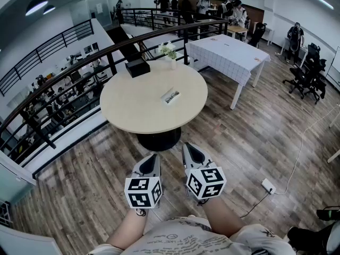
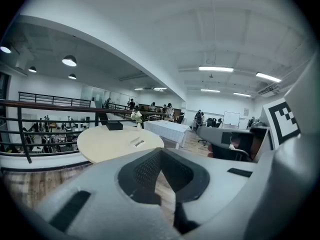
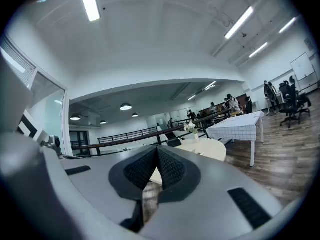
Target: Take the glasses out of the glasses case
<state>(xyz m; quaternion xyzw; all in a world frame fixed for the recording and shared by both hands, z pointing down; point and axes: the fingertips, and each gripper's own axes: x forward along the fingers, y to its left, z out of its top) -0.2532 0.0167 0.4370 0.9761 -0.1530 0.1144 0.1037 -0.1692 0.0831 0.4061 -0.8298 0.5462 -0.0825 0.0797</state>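
The glasses case, small, flat and pale with a dark print, lies closed near the middle of the round beige table. It also shows as a small strip in the left gripper view. Both grippers hang side by side above the wooden floor, short of the table's near edge and well away from the case. My left gripper is shut with nothing in it. My right gripper is also shut and empty. No glasses are visible. The right gripper view shows the table top but not the case.
A black box and a vase of white flowers stand at the table's far edge. A black railing curves behind the table. A table with a white checked cloth stands to the right. A power strip lies on the floor.
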